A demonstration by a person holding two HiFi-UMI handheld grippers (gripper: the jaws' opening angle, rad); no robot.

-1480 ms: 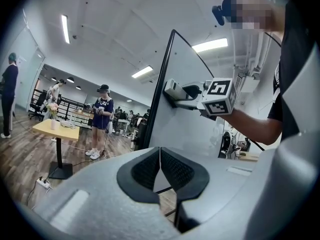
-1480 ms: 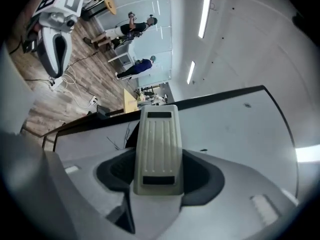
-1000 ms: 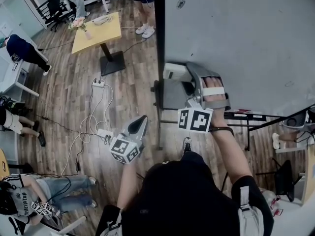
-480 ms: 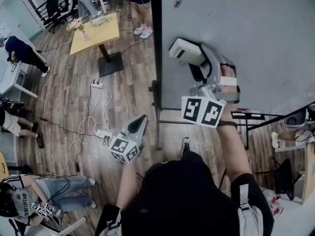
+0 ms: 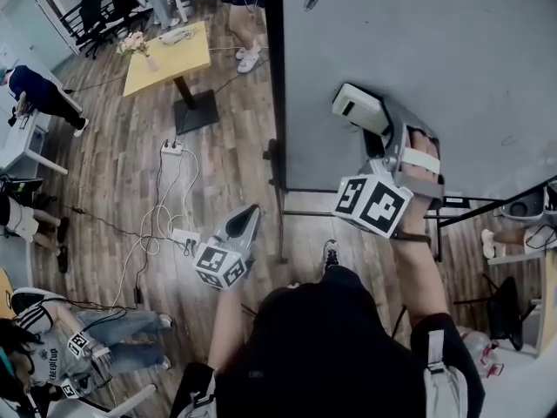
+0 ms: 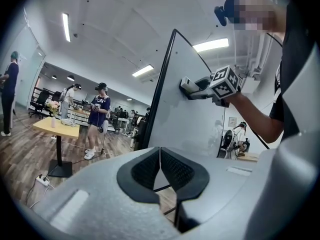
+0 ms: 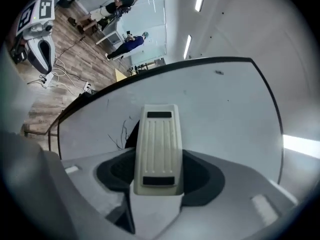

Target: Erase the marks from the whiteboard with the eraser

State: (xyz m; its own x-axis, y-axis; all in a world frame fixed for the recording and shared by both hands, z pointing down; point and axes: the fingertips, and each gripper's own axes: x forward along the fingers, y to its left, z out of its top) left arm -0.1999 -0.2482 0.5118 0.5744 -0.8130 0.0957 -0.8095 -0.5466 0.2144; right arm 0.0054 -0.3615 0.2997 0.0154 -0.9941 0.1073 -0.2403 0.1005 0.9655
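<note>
Rightward across the whiteboard (image 5: 452, 50) the eraser (image 5: 358, 108) has slid since 1 s ago. At the left, the left gripper (image 5: 249, 214) hangs off the board, its 2 jaws closed together on nothing. Thin dark marks (image 7: 119, 132) lie just left of the eraser, which the right gripper (image 5: 381, 122) clamps against the board.

Bright, even ceiling-strip light (image 6: 210, 45); strong fisheye bending and dark vignette at edges.

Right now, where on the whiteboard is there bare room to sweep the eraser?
Mostly bare: the wide whiteboard stretch above and right of the eraser. Crowded: the strip between eraser and black frame, where thin scribbles sit.
</note>
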